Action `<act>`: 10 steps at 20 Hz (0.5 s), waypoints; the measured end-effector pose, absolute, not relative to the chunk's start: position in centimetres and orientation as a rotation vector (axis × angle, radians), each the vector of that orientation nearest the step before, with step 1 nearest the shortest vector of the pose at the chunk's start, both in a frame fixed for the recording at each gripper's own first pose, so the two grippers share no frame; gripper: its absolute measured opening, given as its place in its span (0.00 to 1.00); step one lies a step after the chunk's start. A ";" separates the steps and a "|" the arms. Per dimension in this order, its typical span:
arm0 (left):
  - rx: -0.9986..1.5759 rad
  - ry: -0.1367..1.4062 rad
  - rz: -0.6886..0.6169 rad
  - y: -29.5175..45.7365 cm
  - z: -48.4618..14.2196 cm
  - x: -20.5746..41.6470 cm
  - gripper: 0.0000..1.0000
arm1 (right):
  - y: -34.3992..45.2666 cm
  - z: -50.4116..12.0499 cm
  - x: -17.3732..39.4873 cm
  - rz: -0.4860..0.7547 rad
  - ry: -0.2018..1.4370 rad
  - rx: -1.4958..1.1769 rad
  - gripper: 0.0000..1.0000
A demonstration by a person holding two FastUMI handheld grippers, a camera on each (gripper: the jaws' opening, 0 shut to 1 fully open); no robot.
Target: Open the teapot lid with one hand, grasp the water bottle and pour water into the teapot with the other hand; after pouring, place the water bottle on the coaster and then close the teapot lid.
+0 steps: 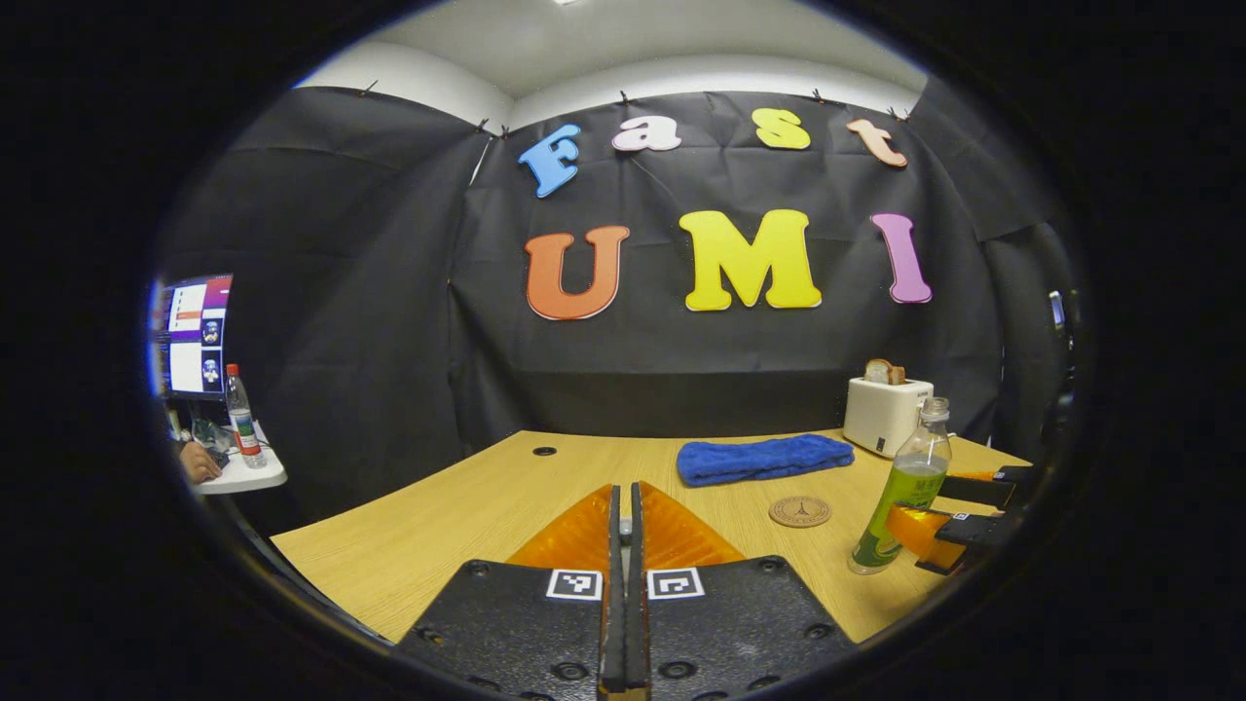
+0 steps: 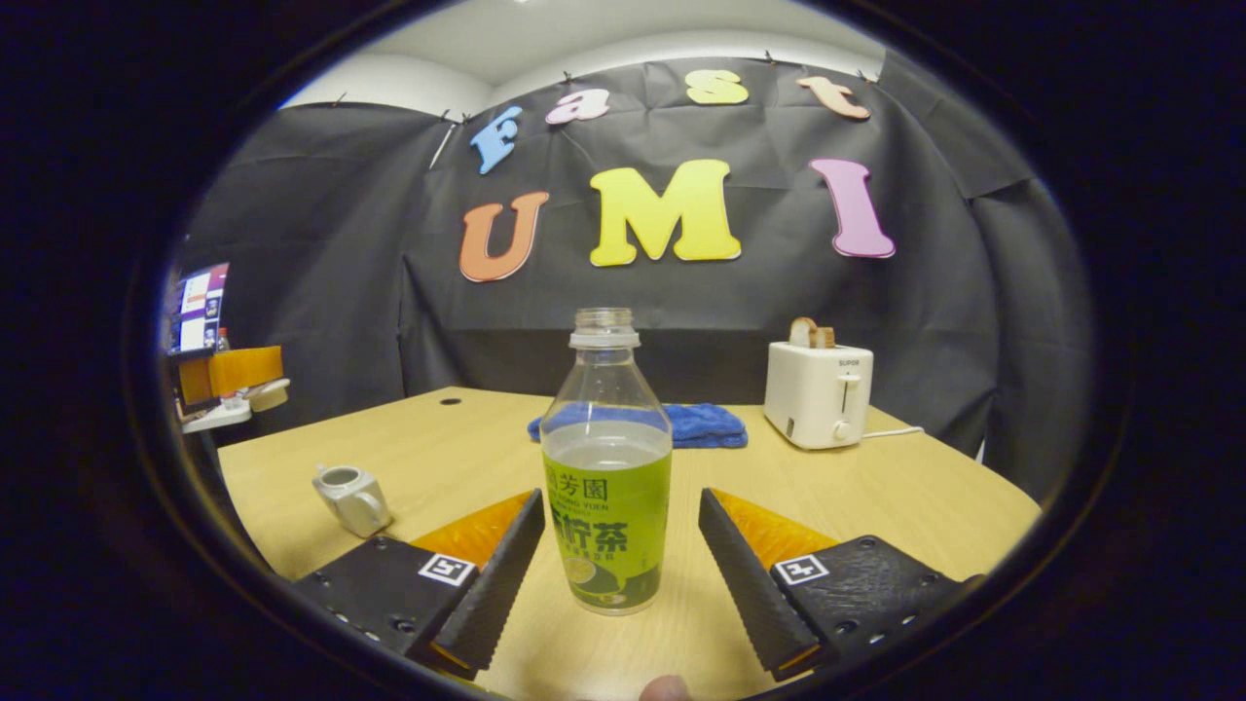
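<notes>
Right gripper (image 2: 618,560) straddles bottle — fingers apart.
The clear plastic, green-labelled water bottle (image 2: 605,477) stands uncapped on the light wooden table (image 2: 905,497); left gripper (image 1: 623,516) pressed together; small white lidless teapot (image 2: 350,498) sits apart.

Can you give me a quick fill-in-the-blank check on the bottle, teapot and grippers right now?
1. The water bottle stands between the right gripper's fingers, which are ____.
2. The teapot on the table has its lid ____.
3. The left gripper's fingers are ____.
4. The coaster lies in front of the blue ____.

Missing words: open; off; shut; towel
</notes>
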State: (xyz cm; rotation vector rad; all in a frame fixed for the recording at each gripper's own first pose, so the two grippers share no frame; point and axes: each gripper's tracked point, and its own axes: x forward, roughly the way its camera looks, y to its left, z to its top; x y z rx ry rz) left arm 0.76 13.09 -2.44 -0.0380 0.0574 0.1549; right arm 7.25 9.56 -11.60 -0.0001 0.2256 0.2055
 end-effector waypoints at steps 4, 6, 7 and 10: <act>-0.038 0.091 0.149 13.7 -3.6 0.8 0.03 | 9.6 -12.1 7.8 0.178 0.242 0.000 0.82; -0.037 0.095 0.145 14.1 -3.9 0.6 0.03 | 10.0 -11.9 7.9 0.184 0.247 -0.025 0.74; -0.041 0.096 0.145 14.2 -3.9 0.7 0.03 | 10.4 -11.8 7.9 0.201 0.249 -0.059 0.74; -0.052 0.096 0.135 14.6 -4.2 0.6 0.03 | 12.0 -11.4 8.0 0.267 0.262 -0.217 0.69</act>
